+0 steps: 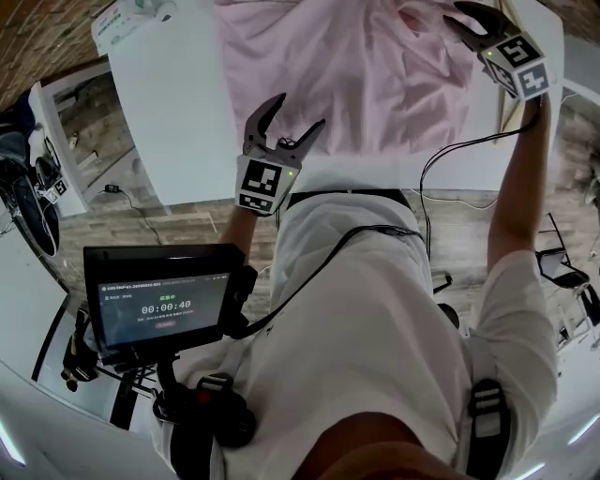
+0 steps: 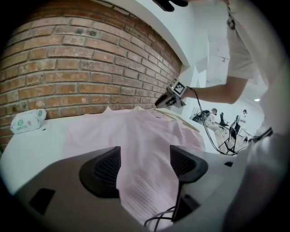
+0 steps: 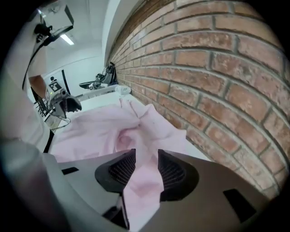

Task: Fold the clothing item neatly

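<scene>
At the upper left of the head view a closed packet of wipes lies on the white table. It is the only container in sight, and its contents are hidden.

Lower and nearer the middle, the left gripper sits at the near hem of the pink shirt. Its jaws are wide apart, with cloth lying between them but not pinched.

The shirt is spread across the top centre of the table. It is mostly flat, though bunched toward the upper right.

At that bunched corner, the right gripper has its jaws a narrow gap apart. A fold of cloth runs through the gap and looks loose rather than squeezed.

This looks like the spreading and squaring step, with no fold made yet. Next, the left jaws probably need to close on the hem. The right gripper would then have to grip the rumpled corner firmly and pull it flat.
</scene>
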`<state>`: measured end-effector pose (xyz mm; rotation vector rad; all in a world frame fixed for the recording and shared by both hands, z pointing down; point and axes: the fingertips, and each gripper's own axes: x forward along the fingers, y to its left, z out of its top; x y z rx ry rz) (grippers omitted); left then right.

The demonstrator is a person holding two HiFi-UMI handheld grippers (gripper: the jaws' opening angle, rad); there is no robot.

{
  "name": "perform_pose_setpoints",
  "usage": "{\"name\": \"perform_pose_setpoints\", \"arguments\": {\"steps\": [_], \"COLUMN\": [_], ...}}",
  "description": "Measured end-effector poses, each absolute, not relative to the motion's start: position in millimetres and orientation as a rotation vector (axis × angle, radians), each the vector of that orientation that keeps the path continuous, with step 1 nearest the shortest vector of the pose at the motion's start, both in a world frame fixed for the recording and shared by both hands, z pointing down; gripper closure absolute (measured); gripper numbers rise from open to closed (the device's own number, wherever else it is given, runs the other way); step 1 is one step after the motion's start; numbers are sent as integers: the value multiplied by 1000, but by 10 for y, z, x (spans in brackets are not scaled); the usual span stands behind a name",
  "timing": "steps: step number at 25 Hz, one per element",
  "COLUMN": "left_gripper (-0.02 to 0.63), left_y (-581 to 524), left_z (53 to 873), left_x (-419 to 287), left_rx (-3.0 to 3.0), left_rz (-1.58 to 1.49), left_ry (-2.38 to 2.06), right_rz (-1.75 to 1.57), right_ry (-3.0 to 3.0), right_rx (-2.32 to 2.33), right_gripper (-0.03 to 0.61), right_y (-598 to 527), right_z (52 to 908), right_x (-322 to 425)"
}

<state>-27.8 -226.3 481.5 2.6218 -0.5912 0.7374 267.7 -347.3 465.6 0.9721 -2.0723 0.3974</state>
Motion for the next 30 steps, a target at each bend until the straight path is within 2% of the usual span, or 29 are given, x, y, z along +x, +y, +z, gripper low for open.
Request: {"name": "perform_pose_setpoints", "arguments": {"steps": [9,10,11,16,21,30], "left_gripper": [270,271,271,270,271,270], "left_y": [-2648,-2650,-2652,-2654,-2721,-2723], "left_z": [5048,5106,5149,5299,5441,5507], "left_x": [-243,-269,-279,-197,-292,-360], "left_rx": [2546,2538,2533,2482,2419,2420], "left_rz": [709,730,751,817,852,854], "left_ry": [-635,-636,-640,-683,-726,-738], "right_rz": [528,549,548,449,531,591], "right_ry": [-1962,-1952,-1951,-1935,-1804,-1785], "right_rx": [937,917,919,1172,1138,1215], "right_gripper": [428,468,563,563,563,553], "right_y": [-3384,-3391,-3416,-3601,-3410,-3370], "right_z": [5228,5305,5334,5122,5299,5384], "right_x": [2785,2759,2760,3393,3806,3896]}}
